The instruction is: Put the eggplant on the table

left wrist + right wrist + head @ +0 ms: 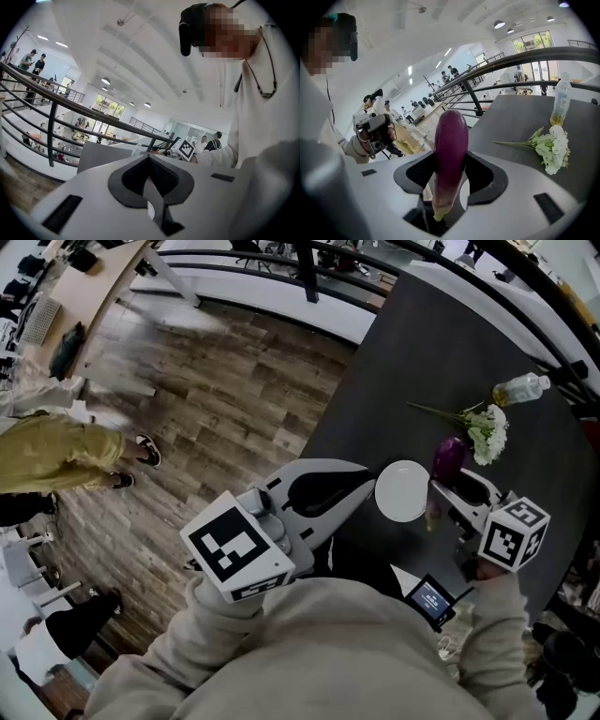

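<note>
The purple eggplant [448, 457] sticks out of my right gripper [452, 486], over the near part of the dark table [422, 352]. In the right gripper view the eggplant [451, 136] lies lengthwise between the black pads, its pale stem end toward the camera, and the right gripper [450, 177] is shut on it. My left gripper [361, 486] is held level at the table's near left edge, beside a white plate [401, 490]. Its black pads [164, 176] meet with nothing between them.
A bunch of white flowers [486, 432] with green stems lies on the table beyond the eggplant, and a plastic bottle [521, 388] lies farther back. A small lit screen [431, 599] hangs by my chest. Wooden floor [216, 399] and a railing lie left of the table.
</note>
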{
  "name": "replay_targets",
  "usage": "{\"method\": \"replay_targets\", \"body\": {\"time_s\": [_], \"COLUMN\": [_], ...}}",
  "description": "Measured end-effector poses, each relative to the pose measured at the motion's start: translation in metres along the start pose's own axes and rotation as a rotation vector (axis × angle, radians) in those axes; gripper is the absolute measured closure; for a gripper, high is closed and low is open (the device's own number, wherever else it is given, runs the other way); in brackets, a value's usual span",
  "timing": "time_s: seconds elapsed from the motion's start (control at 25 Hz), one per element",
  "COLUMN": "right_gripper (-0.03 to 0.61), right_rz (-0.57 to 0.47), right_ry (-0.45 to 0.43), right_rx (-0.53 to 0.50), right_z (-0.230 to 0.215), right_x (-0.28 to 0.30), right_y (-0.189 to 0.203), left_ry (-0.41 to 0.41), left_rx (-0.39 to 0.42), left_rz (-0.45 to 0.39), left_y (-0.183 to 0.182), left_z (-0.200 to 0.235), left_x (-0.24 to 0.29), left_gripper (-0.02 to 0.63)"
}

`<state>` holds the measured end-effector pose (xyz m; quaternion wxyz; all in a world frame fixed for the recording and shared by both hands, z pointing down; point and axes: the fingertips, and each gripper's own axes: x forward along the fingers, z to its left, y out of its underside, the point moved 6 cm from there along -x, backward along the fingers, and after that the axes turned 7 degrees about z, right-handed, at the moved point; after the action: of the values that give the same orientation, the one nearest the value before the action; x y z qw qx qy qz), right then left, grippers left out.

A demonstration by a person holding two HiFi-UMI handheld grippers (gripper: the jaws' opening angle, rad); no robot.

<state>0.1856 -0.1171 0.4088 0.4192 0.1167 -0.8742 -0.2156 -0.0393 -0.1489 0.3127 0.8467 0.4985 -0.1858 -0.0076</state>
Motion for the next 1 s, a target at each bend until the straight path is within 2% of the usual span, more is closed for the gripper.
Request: {"method": "replay_targets", "body": {"time_s": [0.28,0.8,1.0], "right_gripper": [0.364,0.364,0.364], "right_rz": [0.048,0.135,0.160], "right_ry": [-0.009,0.009,0.007], "right_rx": [0.052,0.061,0.095], "right_z": [-0.013,-0.033,-0.040], "right_x": [0.022,0.047,0.060], "right_y": [0.021,0.041,0.048], "left_ry": [-0.015,-0.027,-0.050], "left_rx": [-0.016,-0.041,-0.052], "left_rz": [0.005,0.012,0.007], "left_y": [0.010,0.017,0.020], "left_z": [0.003,0.005,0.011], "left_x": [-0.008,-0.009,-0.016], "left_gripper": [0.609,0.609,0.609]}}
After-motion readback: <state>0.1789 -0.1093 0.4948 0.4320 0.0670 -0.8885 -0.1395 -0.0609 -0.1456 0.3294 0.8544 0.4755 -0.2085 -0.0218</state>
